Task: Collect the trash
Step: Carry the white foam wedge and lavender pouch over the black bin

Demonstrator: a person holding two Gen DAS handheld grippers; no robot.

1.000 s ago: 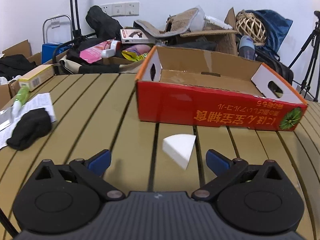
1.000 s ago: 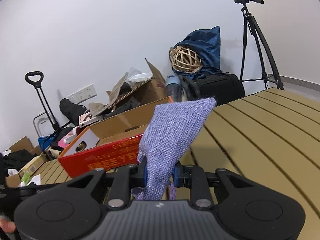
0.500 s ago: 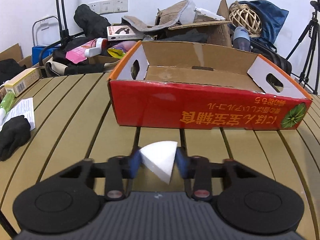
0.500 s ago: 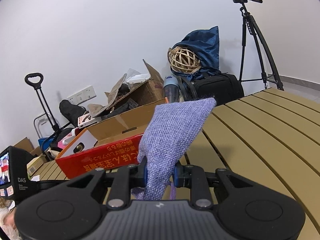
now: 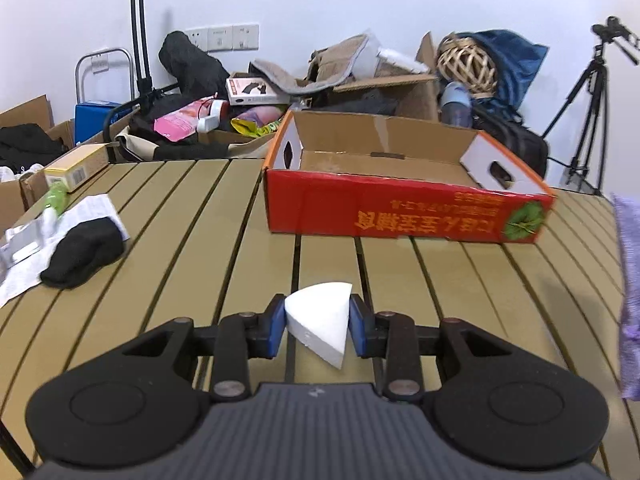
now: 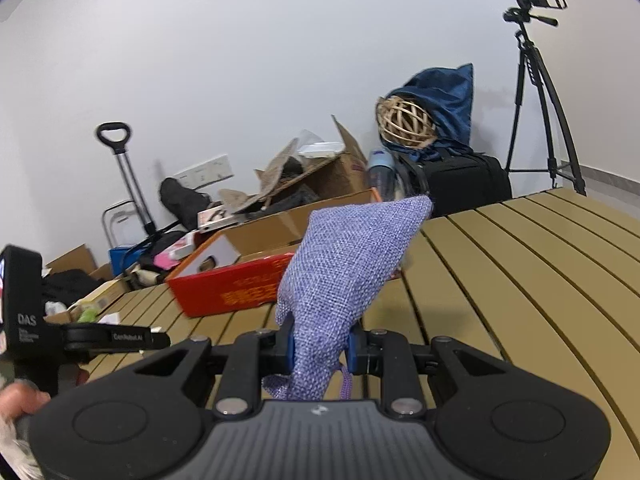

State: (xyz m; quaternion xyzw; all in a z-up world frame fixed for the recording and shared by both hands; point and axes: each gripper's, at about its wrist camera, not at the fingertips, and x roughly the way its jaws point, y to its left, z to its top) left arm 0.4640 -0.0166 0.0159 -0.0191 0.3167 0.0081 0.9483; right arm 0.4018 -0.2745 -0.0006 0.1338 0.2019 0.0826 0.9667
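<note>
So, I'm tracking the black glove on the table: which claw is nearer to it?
Left. The left claw, shut on a foam wedge, is just right of the black glove; the right claw is farther right.

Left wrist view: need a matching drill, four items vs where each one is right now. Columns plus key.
Things:
1. white foam wedge
2. purple burlap pouch
3. black glove
4. red cardboard tray

Places:
A. lying on paper at the table's left side
B. clamped in the right gripper
C. standing open on the slats, empty as far as visible
D. clamped in the left gripper

Pairs: 1-D, 2-B, 3-A, 4-C
</note>
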